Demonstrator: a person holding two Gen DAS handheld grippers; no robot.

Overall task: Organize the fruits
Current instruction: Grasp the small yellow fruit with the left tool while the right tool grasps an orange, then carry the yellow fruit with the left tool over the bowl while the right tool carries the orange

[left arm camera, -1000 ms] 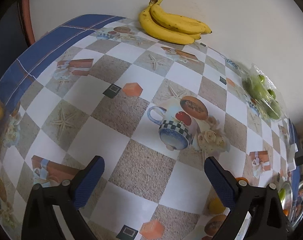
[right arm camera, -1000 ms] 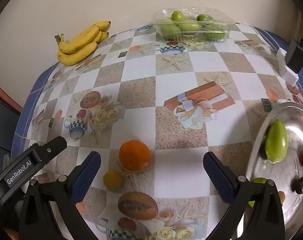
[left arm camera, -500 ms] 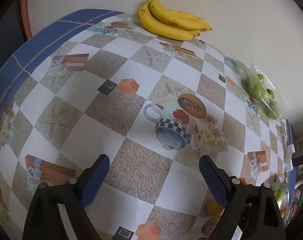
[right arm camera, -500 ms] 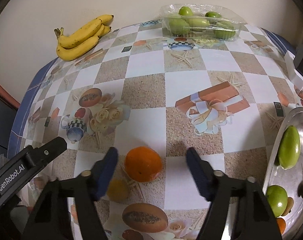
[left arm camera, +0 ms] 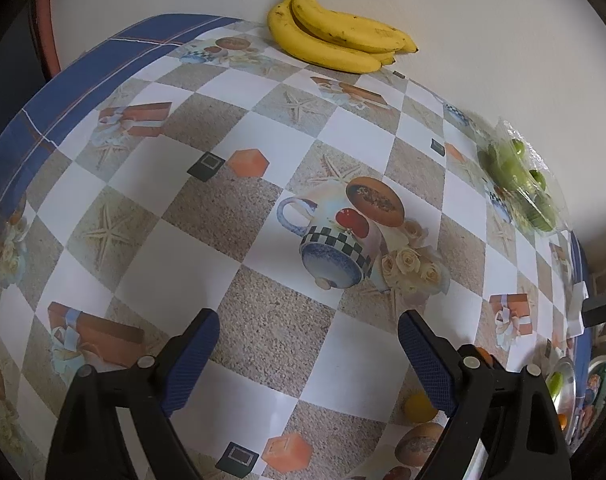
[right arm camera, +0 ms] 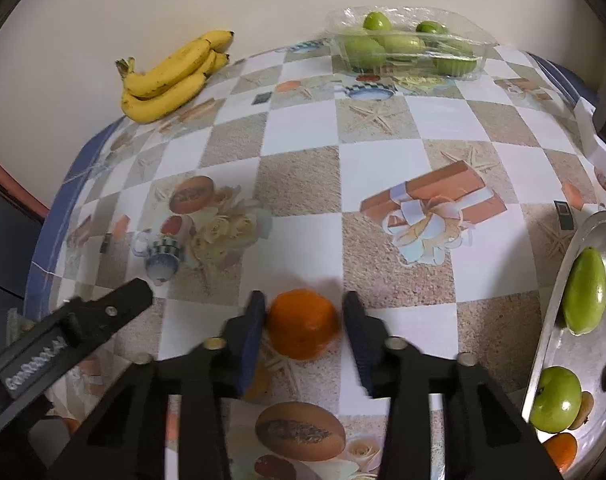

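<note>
An orange [right arm camera: 303, 324] lies on the patterned tablecloth between the fingers of my right gripper [right arm camera: 303, 298], whose jaws are closing. The left pad touches its side and the right pad stands a sliver off it. A small yellow fruit [right arm camera: 259, 380] is half hidden behind the left finger and also shows as the yellow fruit [left arm camera: 419, 406]. My left gripper [left arm camera: 307, 318] hangs open over bare tablecloth with nothing between its fingers. A steel plate [right arm camera: 559, 292] at the right holds a long green fruit [right arm camera: 585, 292], a round green fruit [right arm camera: 555, 400] and some small ones.
A banana bunch [left arm camera: 335, 46] [right arm camera: 171, 76] lies by the wall at the back. A clear plastic box of green fruit [right arm camera: 407, 46] [left arm camera: 519, 184] sits at the back right. A white and black object [right arm camera: 599, 136] stands near the right edge.
The right jaws have closed in from wide apart to either side of the orange, with the gripper a little nearer to it. The left gripper narrowed slightly and stayed put.
</note>
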